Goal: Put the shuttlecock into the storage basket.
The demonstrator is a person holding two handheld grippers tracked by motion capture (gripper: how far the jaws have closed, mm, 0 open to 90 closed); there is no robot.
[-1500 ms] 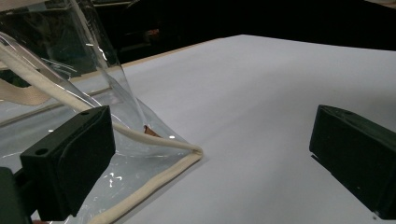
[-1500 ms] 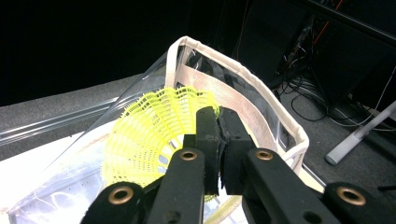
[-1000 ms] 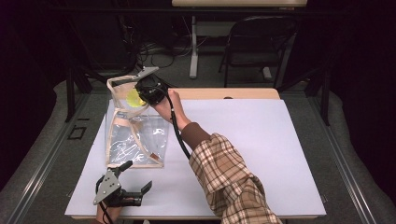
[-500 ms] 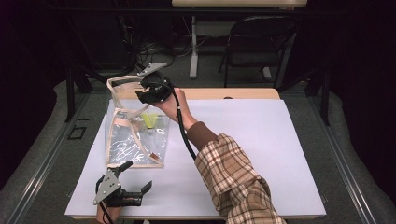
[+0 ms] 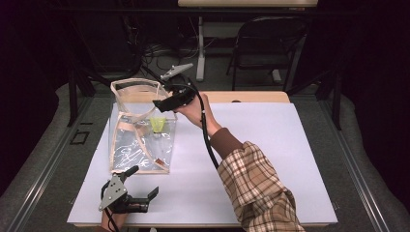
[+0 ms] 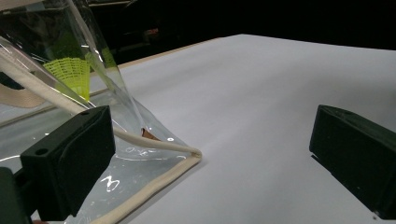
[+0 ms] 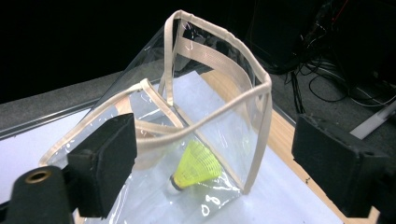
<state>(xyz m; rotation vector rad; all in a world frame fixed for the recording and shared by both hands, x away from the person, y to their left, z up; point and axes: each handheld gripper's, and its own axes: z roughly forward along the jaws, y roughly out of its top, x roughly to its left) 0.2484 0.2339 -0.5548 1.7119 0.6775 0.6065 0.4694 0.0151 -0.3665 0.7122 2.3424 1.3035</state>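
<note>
Shuttlecock, yellow: lies inside the clear bag, on its floor, tilted, cork end toward the bag's near side, skirt toward its far rim. Bag: stands on the counter, mouth open upward. Right gripper: held above the bag's mouth on an outstretched, plaid-sleeved arm, jaws spread, empty. Left gripper: low beside the bag's near corner, jaws spread, empty.
</note>
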